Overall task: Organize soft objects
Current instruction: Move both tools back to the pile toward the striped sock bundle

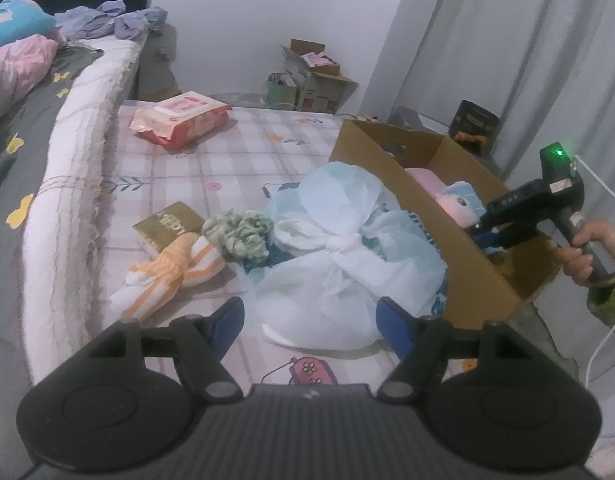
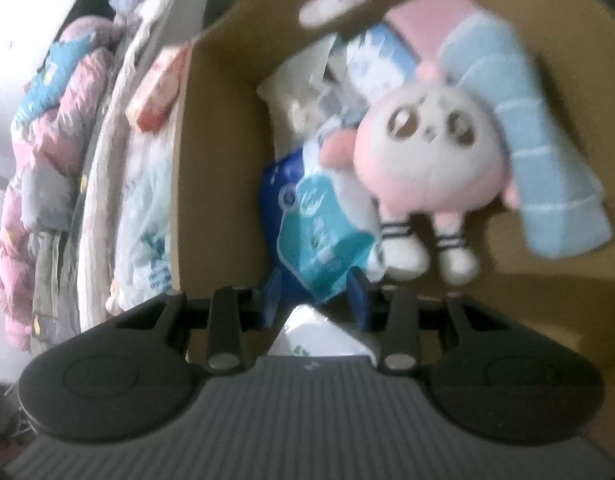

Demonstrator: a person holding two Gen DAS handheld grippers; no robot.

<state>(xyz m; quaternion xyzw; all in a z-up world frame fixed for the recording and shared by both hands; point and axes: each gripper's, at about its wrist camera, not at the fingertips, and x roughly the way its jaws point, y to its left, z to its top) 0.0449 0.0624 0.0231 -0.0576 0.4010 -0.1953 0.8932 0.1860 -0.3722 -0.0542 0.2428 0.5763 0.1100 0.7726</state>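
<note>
My left gripper (image 1: pixel 311 322) stands open, low over the patterned mattress (image 1: pixel 235 152), with nothing between its blue fingers (image 1: pixel 227 320). Just ahead of it lies a heap of white plastic bags (image 1: pixel 339 248); to its left are a green ruffled cloth (image 1: pixel 239 234) and an orange-striped cloth (image 1: pixel 167 276). At the right stands a cardboard box (image 1: pixel 447 248). My right gripper (image 2: pixel 315 300) reaches into the box (image 2: pixel 219 160), shut on a teal and blue soft packet (image 2: pixel 323 240). A pink plush toy (image 2: pixel 427 160) and a light blue towel (image 2: pixel 547 140) lie inside.
A red and pink wipes pack (image 1: pixel 179 120) and a brown booklet (image 1: pixel 167 222) lie on the mattress. A higher bed (image 1: pixel 47 140) with bedding runs along the left. Small cartons (image 1: pixel 315 76) stand by the far wall, and a curtain (image 1: pixel 507 60) hangs at the right. A hand (image 1: pixel 587 252) holds the right gripper.
</note>
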